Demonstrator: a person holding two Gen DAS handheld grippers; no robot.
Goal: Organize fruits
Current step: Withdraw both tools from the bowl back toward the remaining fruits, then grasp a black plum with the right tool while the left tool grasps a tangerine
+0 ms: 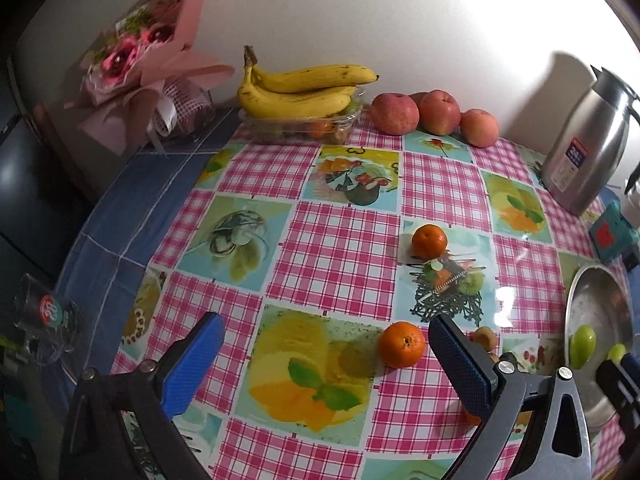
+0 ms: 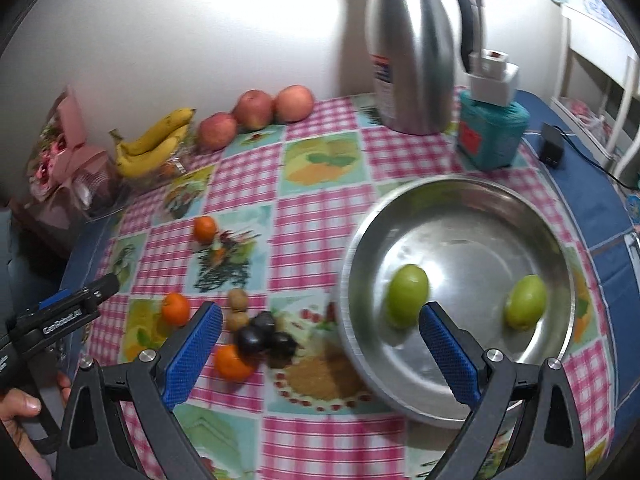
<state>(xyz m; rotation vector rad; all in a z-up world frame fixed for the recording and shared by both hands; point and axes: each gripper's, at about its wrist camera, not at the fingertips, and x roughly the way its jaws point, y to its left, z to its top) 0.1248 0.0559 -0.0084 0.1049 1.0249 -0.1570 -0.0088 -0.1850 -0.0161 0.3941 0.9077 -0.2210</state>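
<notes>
Two green fruits (image 2: 407, 295) (image 2: 525, 301) lie in the steel bowl (image 2: 472, 192) on the right. Loose on the checked cloth are three oranges (image 1: 401, 344) (image 1: 429, 241) (image 2: 231, 361), two dark plums (image 2: 256, 334) and two brown kiwis (image 2: 237, 299). Bananas (image 1: 300, 88) rest on a clear box and apples (image 1: 394, 113) line the wall. My left gripper (image 1: 326, 354) is open, its right finger just right of the near orange. My right gripper (image 2: 320, 346) is open above the bowl's near-left rim, holding nothing.
A steel thermos jug (image 2: 416, 48) stands behind the bowl, with a teal box (image 2: 494, 136) and a white item beside it. A pink bouquet (image 1: 140, 52) leans at the back left. A glass (image 1: 48, 316) stands near the table's left edge. A hand (image 2: 20, 404) holds the left gripper.
</notes>
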